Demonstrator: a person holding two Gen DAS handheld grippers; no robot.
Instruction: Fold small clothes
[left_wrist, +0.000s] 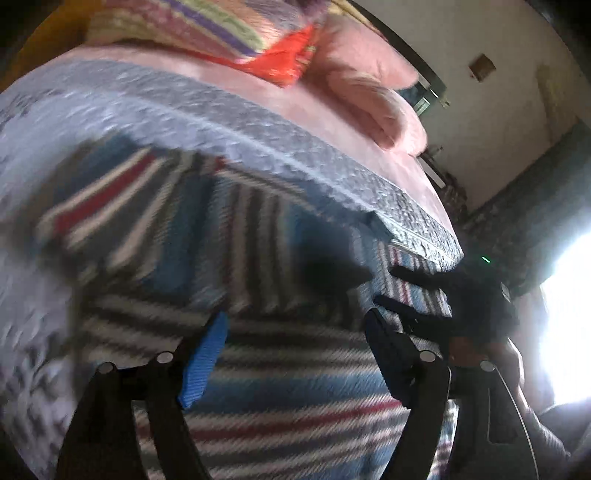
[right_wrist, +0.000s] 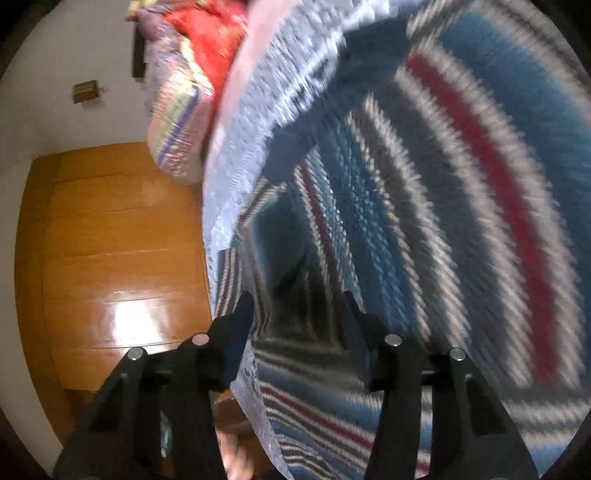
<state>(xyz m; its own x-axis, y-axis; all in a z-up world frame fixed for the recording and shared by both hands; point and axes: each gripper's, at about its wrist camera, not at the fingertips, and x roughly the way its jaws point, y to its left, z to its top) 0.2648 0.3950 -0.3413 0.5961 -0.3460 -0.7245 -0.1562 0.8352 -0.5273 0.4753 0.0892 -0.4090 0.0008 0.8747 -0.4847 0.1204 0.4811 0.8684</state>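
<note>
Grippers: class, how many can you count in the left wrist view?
2: the left gripper in the foreground over the striped garment, and the right gripper at right.

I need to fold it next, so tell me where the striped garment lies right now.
The striped garment lies spread on the grey patterned bedcover, filling the lower middle of the left wrist view under the open left tool, with the right tool at its right edge.
</note>
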